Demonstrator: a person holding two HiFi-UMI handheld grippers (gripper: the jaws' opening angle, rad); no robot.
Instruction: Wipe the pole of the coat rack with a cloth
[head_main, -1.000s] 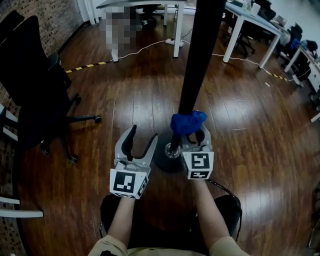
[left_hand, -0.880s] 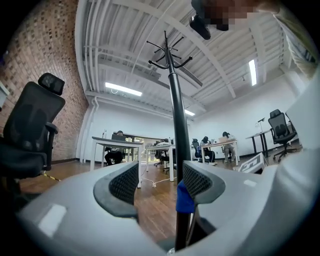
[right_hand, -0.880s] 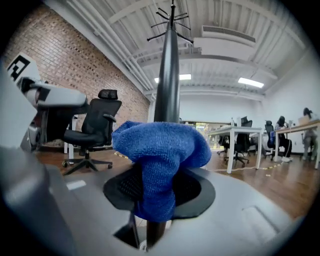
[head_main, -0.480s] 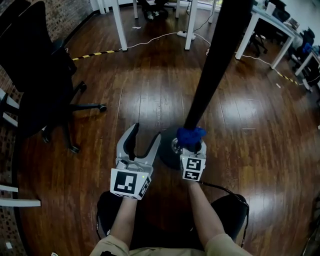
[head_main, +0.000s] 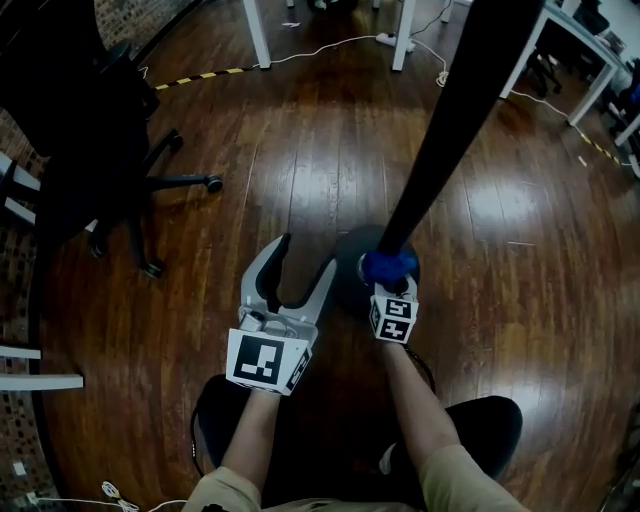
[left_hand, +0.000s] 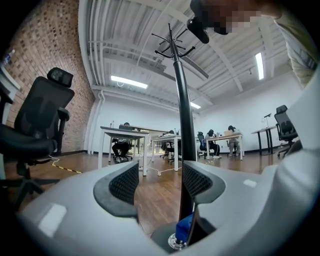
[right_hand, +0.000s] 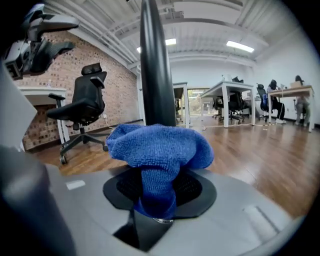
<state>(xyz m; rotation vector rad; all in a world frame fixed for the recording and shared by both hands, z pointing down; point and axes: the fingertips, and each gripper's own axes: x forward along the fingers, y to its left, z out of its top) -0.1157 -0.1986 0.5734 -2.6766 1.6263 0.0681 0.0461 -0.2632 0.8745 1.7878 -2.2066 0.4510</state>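
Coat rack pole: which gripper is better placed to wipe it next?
The right gripper: its jaws are shut on the blue cloth, which sits at the pole's foot. The left gripper is open and empty.

Black office chair (head_main: 75, 130) left; white desks (left_hand: 120, 134) beyond; cable (head_main: 330, 47) on wood floor (head_main: 260, 170)
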